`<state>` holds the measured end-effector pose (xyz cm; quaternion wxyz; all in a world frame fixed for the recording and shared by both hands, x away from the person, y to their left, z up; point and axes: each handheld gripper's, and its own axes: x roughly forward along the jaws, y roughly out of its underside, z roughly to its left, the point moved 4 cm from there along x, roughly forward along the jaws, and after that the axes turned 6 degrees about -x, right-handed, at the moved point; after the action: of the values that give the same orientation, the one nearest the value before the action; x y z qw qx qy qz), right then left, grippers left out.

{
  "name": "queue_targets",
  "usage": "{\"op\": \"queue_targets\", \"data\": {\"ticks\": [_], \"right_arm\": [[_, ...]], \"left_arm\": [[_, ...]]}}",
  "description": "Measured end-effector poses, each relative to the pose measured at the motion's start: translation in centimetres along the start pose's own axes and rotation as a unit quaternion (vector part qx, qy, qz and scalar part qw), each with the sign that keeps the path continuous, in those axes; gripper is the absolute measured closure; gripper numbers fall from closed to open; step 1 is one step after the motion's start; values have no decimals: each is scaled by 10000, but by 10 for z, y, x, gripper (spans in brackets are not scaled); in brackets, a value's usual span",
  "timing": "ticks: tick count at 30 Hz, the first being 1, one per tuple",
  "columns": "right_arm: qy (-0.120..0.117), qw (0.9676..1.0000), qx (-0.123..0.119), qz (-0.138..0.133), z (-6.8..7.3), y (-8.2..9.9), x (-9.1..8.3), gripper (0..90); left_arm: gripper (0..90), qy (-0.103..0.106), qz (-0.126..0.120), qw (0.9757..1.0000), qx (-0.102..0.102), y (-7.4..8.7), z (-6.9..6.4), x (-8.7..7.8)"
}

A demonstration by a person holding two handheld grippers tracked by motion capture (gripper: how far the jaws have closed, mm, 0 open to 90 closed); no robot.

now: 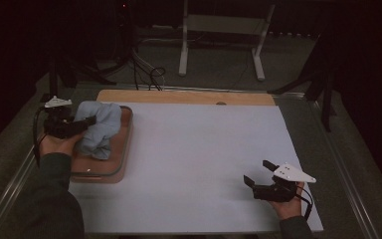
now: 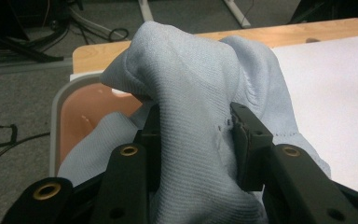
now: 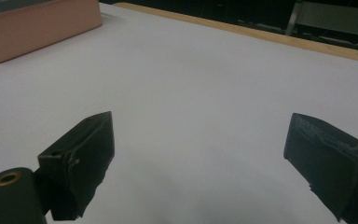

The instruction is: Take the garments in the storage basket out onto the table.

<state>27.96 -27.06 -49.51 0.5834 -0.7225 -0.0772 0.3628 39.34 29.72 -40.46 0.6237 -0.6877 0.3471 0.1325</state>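
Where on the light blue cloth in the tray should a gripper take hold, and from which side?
Best on the raised bunched fold of the light blue cloth, from the tray's left side, as the left gripper does: the fabric stands up there in a thick ridge that fits between the jaws. The flatter edges lying in the tray would probably slip. The right gripper is open over the white sheet.

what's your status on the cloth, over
Left gripper shut on light blue cloth over pink tray. Right gripper open above white mat. Nothing in the way.
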Motion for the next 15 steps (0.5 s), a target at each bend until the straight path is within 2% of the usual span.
{"op": "queue_targets", "data": {"ticks": [15], "right_arm": [[-15, 10000, -9, 9, 0, 0, 0, 87]], "left_arm": [[644, 282, -316, 9991, -49, -20, -8, -12]]}}
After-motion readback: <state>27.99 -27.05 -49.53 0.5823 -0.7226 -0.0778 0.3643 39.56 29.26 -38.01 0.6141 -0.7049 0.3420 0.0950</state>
